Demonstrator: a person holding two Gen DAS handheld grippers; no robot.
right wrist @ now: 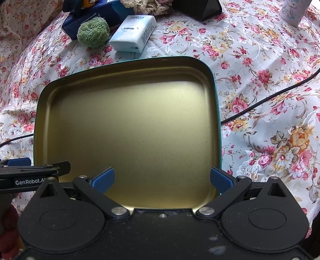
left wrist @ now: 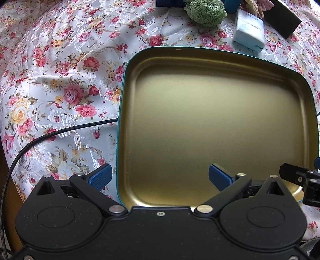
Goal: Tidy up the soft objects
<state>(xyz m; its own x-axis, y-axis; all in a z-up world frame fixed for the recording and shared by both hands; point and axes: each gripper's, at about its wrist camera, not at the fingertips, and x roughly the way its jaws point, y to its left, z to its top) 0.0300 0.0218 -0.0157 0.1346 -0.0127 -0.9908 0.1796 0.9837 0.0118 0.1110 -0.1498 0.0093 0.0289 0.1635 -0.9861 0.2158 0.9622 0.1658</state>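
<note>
A shallow tin tray (left wrist: pixel 128 66) with a gold inside and teal rim lies empty on the floral cloth; it also shows in the right wrist view (right wrist: pixel 217 112). My left gripper (left wrist: pixel 159 177) is open and empty over the tray's near left edge. My right gripper (right wrist: pixel 162 178) is open and empty over its near right edge. Beyond the tray lie a fuzzy green ball (left wrist: pixel 206 12), also in the right wrist view (right wrist: pixel 93 32), and a pale blue tissue pack (left wrist: pixel 249 30), also in the right wrist view (right wrist: pixel 134 33).
A dark blue box (right wrist: pixel 90 18), a black box (right wrist: pixel 200 9) and crocheted lace (right wrist: pixel 144 6) sit at the back. A small printed pack (right wrist: pixel 293 11) stands far right. Black cables (left wrist: pixel 40 140) (right wrist: pixel 270 98) run across the cloth on both sides.
</note>
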